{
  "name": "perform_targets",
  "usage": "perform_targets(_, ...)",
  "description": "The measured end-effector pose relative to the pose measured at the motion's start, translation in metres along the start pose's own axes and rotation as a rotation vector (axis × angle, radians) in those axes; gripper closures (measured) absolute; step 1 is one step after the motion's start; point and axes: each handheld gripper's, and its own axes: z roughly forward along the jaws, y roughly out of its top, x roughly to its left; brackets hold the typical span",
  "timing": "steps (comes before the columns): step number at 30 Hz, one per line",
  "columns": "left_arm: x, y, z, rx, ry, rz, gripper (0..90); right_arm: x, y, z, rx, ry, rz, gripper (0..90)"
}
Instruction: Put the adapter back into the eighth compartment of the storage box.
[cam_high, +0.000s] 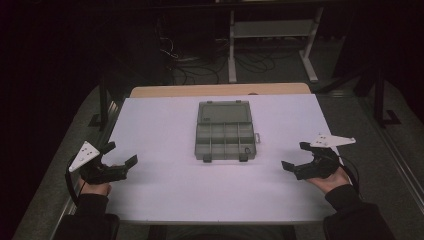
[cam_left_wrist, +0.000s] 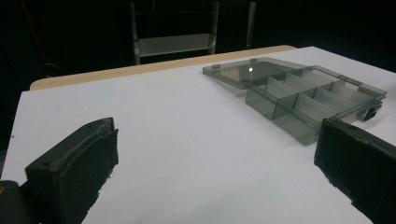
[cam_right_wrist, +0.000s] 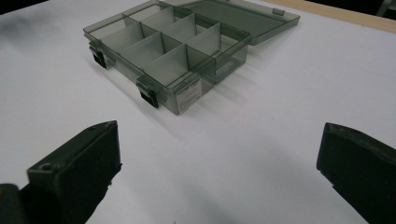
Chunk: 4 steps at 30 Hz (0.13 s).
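Note:
A smoky grey clear compartment box lies in the middle of the white table top. Its lid is swung back flat behind it, and the compartments look empty. My left gripper rests near the table's left edge, open, with nothing between its fingers. In the left gripper view the box lies ahead to the right of that gripper. My right gripper sits near the right edge, also open and empty. In the right gripper view the box is ahead to the left of that gripper, latches facing the camera.
A wooden strip runs along the table's far edge. Beyond it on the dark floor stand a grey metal frame and loose cables. Bare white surface surrounds the box on all sides.

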Motion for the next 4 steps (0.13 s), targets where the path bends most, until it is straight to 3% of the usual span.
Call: perform_targets(4,0.0001,0.0002,0.0,-0.001,-0.003,0.002,0.0,-0.0002,-0.0032,-0.0008,0.003,-0.003,0.002,0.0)
